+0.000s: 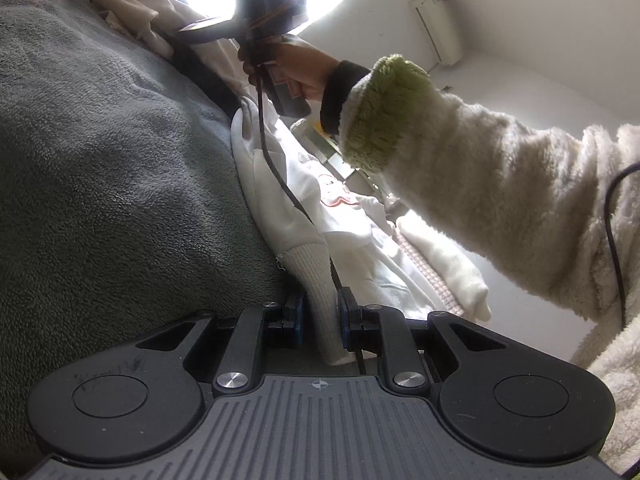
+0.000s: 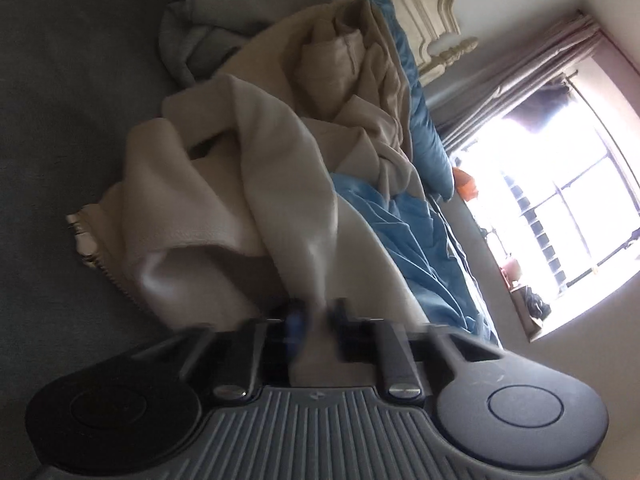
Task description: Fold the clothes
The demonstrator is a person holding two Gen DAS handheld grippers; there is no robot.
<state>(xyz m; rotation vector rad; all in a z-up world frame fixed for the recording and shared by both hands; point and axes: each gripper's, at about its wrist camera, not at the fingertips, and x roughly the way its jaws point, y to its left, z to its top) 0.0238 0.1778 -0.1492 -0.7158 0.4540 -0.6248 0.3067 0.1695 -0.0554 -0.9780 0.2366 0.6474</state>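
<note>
A white sweatshirt (image 1: 312, 196) with a printed front lies on the grey blanket (image 1: 100, 160). Its ribbed cuff (image 1: 316, 280) runs between the fingers of my left gripper (image 1: 320, 312), which is shut on it. Further up the same view, a hand in a fluffy cream sleeve (image 1: 460, 184) holds the right gripper's handle (image 1: 268, 8); its fingers are hidden there. In the right wrist view my right gripper (image 2: 318, 316) is shut on a fold of pale garment cloth (image 2: 248, 184), which trails away over the grey bed cover (image 2: 60, 100). That view is blurred.
A black cable (image 1: 276, 168) hangs from the right gripper across the sweatshirt. A beige blanket (image 2: 352, 80), grey bedding (image 2: 224, 20) and blue sheets (image 2: 400, 232) are heaped beyond. A bright window (image 2: 560, 208) with curtains is at the right.
</note>
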